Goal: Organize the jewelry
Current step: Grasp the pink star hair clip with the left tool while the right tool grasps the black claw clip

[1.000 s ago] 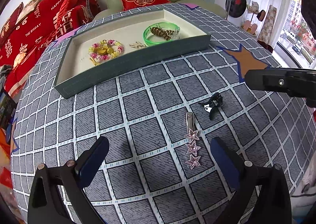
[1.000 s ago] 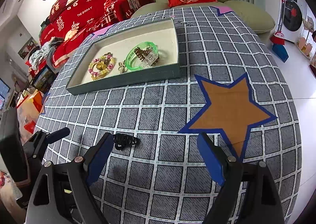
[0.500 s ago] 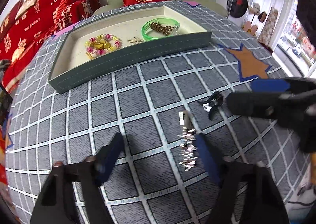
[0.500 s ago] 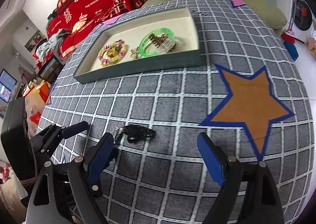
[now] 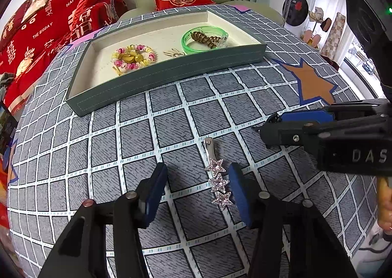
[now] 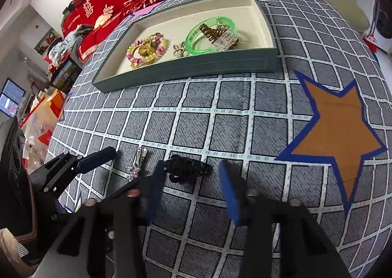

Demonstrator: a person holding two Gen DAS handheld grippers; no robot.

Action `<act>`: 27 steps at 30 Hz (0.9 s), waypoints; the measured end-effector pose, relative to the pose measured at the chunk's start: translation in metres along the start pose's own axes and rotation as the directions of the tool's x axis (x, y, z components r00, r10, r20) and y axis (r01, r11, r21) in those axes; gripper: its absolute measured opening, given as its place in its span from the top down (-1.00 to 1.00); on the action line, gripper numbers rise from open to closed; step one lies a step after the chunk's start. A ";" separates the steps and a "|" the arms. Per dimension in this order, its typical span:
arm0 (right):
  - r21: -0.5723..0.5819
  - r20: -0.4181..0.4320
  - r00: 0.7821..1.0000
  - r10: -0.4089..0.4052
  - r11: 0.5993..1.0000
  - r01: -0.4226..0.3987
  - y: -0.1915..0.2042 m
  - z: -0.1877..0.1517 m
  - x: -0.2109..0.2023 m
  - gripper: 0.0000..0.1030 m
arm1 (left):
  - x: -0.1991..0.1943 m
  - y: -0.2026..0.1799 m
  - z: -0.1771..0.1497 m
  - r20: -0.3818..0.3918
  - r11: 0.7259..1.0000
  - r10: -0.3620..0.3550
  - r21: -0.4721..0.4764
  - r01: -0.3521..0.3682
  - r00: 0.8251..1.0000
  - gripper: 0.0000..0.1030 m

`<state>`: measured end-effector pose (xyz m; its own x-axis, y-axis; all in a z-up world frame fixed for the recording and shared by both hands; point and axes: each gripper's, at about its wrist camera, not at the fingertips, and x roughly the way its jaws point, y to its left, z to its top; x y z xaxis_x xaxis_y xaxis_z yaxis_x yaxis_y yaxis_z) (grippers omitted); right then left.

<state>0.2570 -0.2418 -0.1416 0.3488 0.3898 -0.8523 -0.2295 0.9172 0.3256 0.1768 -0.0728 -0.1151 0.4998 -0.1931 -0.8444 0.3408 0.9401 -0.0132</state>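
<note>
A silver hair clip with pink stars (image 5: 216,175) lies on the checked tablecloth between my left gripper's (image 5: 197,186) open fingers, close to the right one. It also shows in the right wrist view (image 6: 136,166). A black claw clip (image 6: 187,167) lies between my right gripper's (image 6: 191,182) open fingers, nearer the left one. In the left wrist view the right gripper hides most of it. The grey tray (image 5: 159,74) holds a bead bracelet (image 5: 133,56), a green bangle (image 5: 204,39) with a brown spiral tie, and a small bunny charm (image 5: 172,53).
An orange star patch (image 6: 338,126) marks the cloth right of the right gripper. The tray (image 6: 191,67) sits at the far side of the round table. A red-covered sofa and a green chair stand behind it.
Both grippers have moved forward and down and their jaws have narrowed. The left now straddles the star clip, the right straddles the black claw clip.
</note>
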 end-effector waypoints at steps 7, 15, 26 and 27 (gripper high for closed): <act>-0.057 0.001 0.999 -0.050 0.997 0.050 0.010 -0.001 0.001 0.25 | -0.002 -0.002 0.001 0.004 1.000 -0.002 0.016 0.002 1.000 0.09; -0.049 0.022 0.998 -0.060 0.997 0.061 0.010 -0.003 -0.001 0.26 | -0.004 0.002 -0.001 0.008 1.000 -0.016 0.001 0.016 1.000 0.45; -0.046 0.060 0.997 -0.052 0.997 0.055 0.011 -0.001 -0.019 0.26 | -0.017 0.019 0.000 0.033 0.998 -0.039 -0.056 0.041 0.999 0.45; -0.044 0.061 0.997 -0.052 0.998 0.055 0.011 -0.001 -0.020 0.26 | -0.018 0.020 0.001 0.037 0.997 -0.040 -0.058 0.042 0.999 0.45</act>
<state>0.2466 -0.2396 -0.1218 0.4151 0.3460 -0.8414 -0.2501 0.9326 0.2601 0.1752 -0.0509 -0.0992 0.5148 -0.2407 -0.8228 0.3144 0.9459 -0.0800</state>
